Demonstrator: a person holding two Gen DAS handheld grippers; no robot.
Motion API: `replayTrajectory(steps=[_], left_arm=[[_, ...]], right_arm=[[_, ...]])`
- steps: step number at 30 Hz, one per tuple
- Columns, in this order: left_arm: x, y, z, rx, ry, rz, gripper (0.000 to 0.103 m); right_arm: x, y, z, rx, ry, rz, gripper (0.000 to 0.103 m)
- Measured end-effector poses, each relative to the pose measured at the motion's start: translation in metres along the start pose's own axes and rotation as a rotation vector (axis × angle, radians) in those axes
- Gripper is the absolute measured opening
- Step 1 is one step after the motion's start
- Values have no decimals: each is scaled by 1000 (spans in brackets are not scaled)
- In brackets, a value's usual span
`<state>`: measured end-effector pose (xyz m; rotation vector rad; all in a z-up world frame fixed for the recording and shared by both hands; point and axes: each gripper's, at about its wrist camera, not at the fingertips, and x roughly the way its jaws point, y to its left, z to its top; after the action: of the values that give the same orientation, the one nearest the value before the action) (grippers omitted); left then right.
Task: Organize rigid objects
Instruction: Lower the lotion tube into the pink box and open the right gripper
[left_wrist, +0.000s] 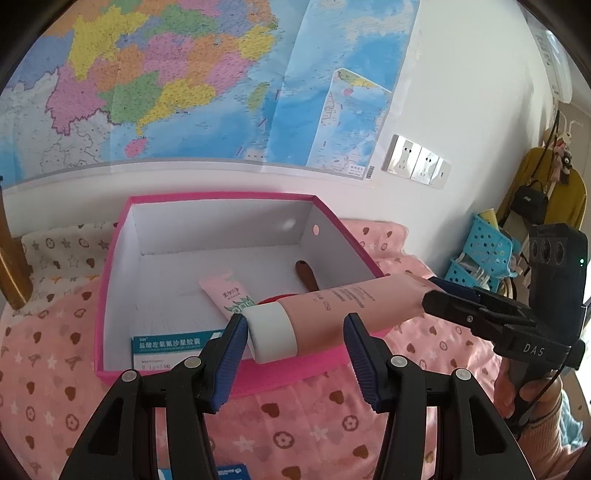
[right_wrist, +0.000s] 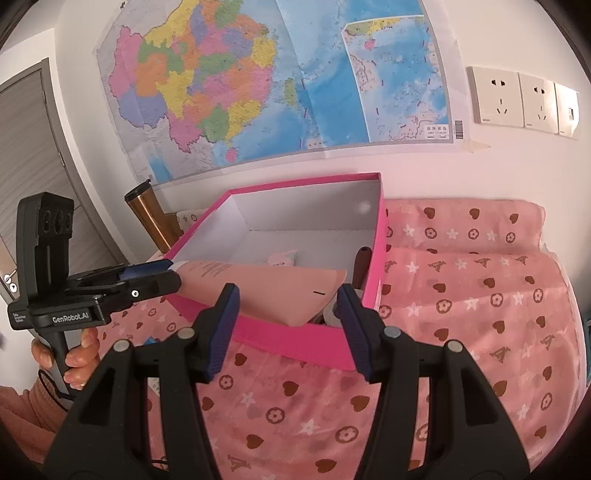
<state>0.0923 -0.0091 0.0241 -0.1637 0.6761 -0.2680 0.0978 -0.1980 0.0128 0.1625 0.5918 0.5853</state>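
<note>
A pink tube with a white cap (left_wrist: 343, 306) lies across the front right rim of a pink box (left_wrist: 218, 373). My left gripper (left_wrist: 295, 354) has its jaws wide apart, with the white cap (left_wrist: 271, 332) between them and against the left pad. My right gripper (left_wrist: 437, 295) reaches in from the right, and its fingers look closed on the tube's flat tail. In the right wrist view the tube (right_wrist: 273, 291) runs from between my own wide fingers (right_wrist: 288, 325) to the other gripper (right_wrist: 162, 277), which pinches its far end.
Inside the box lie a smaller pink tube (left_wrist: 227, 291), a medicine carton (left_wrist: 166, 349), a brown handle (left_wrist: 306, 277) and something red. The box sits on a pink patterned bedspread (right_wrist: 461, 314). A map hangs on the wall. A blue basket (left_wrist: 484, 254) stands at right.
</note>
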Motion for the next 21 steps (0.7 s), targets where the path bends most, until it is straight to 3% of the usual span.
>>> replayTrajectory(steps=[21], left_arm=[[34, 15, 9, -32, 56, 18, 54]], right_arm=[[27, -13, 9, 7, 40, -2, 58]])
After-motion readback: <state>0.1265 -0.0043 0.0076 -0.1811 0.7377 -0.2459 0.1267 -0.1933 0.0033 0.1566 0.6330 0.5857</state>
